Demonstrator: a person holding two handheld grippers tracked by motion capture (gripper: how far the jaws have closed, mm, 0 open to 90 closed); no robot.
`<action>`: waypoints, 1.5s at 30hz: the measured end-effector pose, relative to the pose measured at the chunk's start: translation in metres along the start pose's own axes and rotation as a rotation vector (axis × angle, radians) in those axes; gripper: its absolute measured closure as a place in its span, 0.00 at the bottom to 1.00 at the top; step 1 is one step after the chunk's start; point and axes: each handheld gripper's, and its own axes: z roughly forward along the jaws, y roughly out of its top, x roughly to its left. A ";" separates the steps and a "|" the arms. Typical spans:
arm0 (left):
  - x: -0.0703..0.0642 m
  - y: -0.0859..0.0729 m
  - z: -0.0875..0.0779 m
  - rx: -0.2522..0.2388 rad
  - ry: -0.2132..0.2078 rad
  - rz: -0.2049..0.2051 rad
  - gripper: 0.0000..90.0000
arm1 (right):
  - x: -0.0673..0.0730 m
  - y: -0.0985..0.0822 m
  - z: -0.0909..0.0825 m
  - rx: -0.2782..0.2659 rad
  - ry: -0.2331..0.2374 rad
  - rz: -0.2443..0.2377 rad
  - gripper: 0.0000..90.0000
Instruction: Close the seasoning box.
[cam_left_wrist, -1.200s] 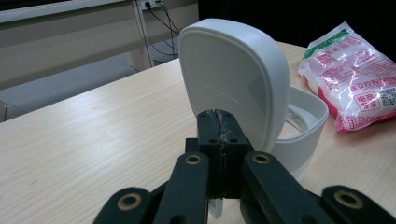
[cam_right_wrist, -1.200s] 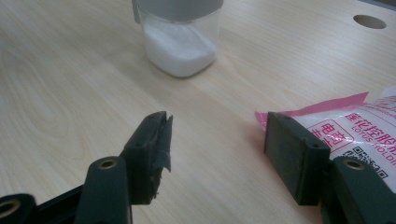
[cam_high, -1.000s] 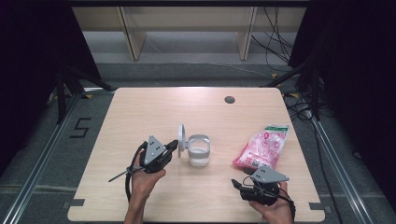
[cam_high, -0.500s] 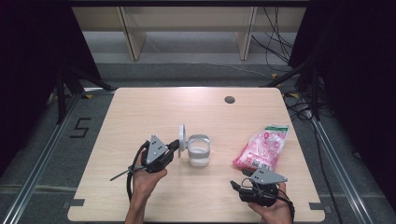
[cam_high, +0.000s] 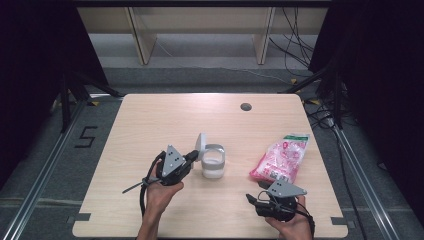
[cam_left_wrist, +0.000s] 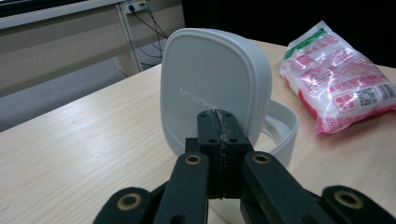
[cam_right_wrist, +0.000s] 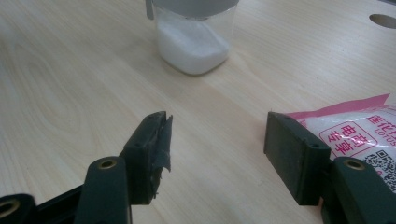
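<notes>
In the high view the left hand-held gripper (cam_high: 192, 156) sits left of centre on the counter (cam_high: 165, 120), its jaws clenched at the lower edge of the white lid (cam_high: 201, 146), which stands upright on the left rim of the jar (cam_high: 214, 162). Against the earlier frames the lid looks raised by about the same amount and the left hand has barely shifted; jar and bag lie where they were. The right hand-held gripper (cam_high: 252, 200) rests at the lower right of the frame, released and empty, unmoved since then, with the pink bag (cam_high: 280, 159) just above it. In the left gripper view the jaws meet at bottom centre, pressed together in front of the lid (cam_left_wrist: 212, 84); whether they pinch its edge I cannot tell. The jar's rim (cam_left_wrist: 285, 128) curves behind it and the bag (cam_left_wrist: 341, 77) lies at upper right. In the right gripper view the jaws stand apart over bare counter, the jar (cam_right_wrist: 192, 39) with white powder at top centre, the bag (cam_right_wrist: 350, 123) beside the right jaw.
</notes>
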 end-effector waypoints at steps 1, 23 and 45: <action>0.000 0.000 0.001 -0.004 0.000 -0.006 0.99 | 0.000 0.000 0.000 0.000 0.000 -0.002 0.45; 0.005 -0.011 -0.016 -0.016 -0.020 0.174 0.56 | -0.001 0.000 0.001 0.004 -0.003 0.004 0.45; -0.017 -0.035 -0.022 -0.021 -0.082 0.136 0.33 | -0.002 -0.001 0.005 0.004 0.023 0.002 0.45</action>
